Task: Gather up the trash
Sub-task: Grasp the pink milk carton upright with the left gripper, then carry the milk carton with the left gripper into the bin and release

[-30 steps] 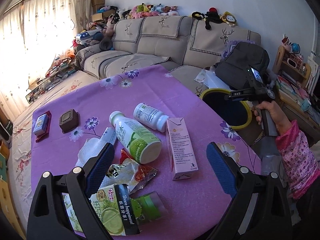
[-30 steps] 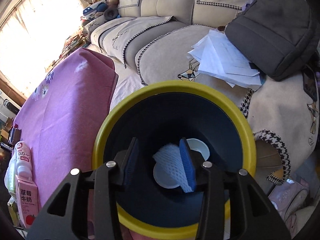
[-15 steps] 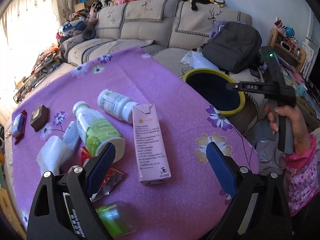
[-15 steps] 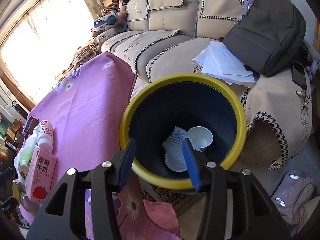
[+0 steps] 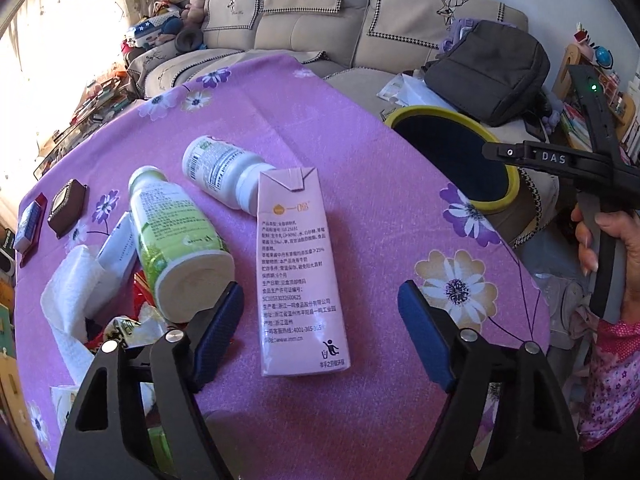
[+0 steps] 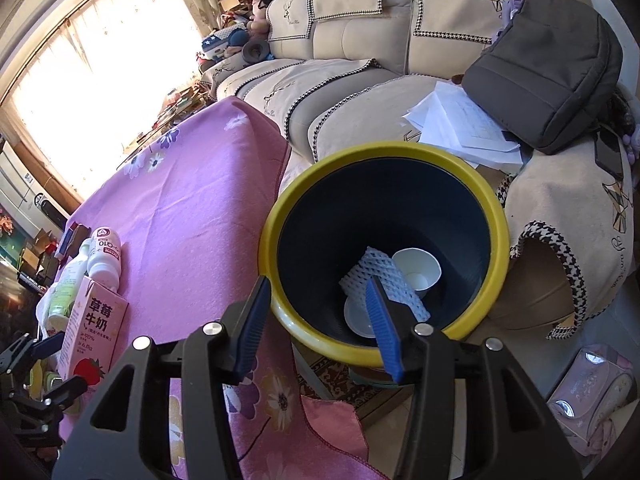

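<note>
Left claw (image 5: 320, 334) over the purple-clothed tabletop (image 5: 360, 184), pointing steeply down, jaws closing with the lower end of the pink carton (image 5: 298, 268) between them. Blue pads (image 5: 218, 332) not yet pressing on it: gaps visible on both sides. Carton lying flat, printed back face up, folded top toward the sofa (image 5: 360, 12). Touching its top corner, a white bottle (image 5: 224, 178) on its side. Just left of the carton, a green bottle (image 5: 176, 240), also on its side, base toward the camera and close to the left pad. Farther left, crumpled tissue (image 5: 72, 292) and wrappers (image 5: 132, 320) in a heap. Near the tabletop's far left edge, a small brown box (image 5: 66, 208).

Right claw (image 6: 320, 320) partly open, nothing gripped, above the near rim of the yellow-rimmed bin (image 6: 492, 208). Bin standing beside the tabletop, between it and the sofa. At its bottom, a paper cup (image 6: 418, 268), white foam netting (image 6: 380, 272) and a round white lid (image 6: 358, 316), partly under the netting. Strawberry carton, white bottle and green bottle also showing at the left edge of the right wrist view.

On the sofa behind the bin, a grey bag (image 6: 548, 68) beside loose papers (image 6: 460, 128). In the left wrist view, a hand (image 5: 616, 248) in a pink floral sleeve on the right claw's handle.
</note>
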Demonstrator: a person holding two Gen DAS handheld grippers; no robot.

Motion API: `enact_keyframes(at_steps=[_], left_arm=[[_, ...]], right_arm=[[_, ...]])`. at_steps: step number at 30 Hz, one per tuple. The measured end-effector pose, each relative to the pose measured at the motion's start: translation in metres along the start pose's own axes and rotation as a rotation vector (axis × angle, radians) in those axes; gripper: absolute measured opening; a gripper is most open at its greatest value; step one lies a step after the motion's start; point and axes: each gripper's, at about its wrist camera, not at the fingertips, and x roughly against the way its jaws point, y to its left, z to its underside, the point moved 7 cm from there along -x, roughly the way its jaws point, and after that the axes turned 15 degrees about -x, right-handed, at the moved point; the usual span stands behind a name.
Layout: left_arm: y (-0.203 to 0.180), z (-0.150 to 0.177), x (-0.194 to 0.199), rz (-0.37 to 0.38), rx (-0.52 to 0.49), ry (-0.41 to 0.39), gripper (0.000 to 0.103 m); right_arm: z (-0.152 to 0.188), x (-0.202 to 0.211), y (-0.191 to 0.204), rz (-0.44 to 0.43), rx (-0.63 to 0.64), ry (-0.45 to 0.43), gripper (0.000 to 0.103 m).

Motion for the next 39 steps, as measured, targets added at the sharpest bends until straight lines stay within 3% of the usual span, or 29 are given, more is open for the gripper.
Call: enact_keyframes(at_steps=[12,18,21,31,39], left_arm=[[0.005,-0.001,-0.025,-0.015,0.030,0.029,0.063],[0.008,-0.002,-0.029,-0.031,0.035,0.032,0.051],[0.010,-0.002,-0.029,-0.034,0.041,0.027,0.040],[-0.001,-0.006,-0.012,-0.010,0.023,-0.018,0.039],[-0.028,-0.053,0.006,0.039,-0.025,-0.084,0.039]], right_arm=[[0.003,-0.002,0.000,0.000,0.000,0.005,0.047],[0.005,-0.002,0.001,-0.005,0.000,0.008,0.047],[0.006,-0.002,0.002,-0.008,0.001,0.008,0.047],[0.009,0.008,0.001,-0.017,0.000,-0.009,0.047],[0.007,0.033,-0.019,0.047,-0.017,-0.087,0.047]])
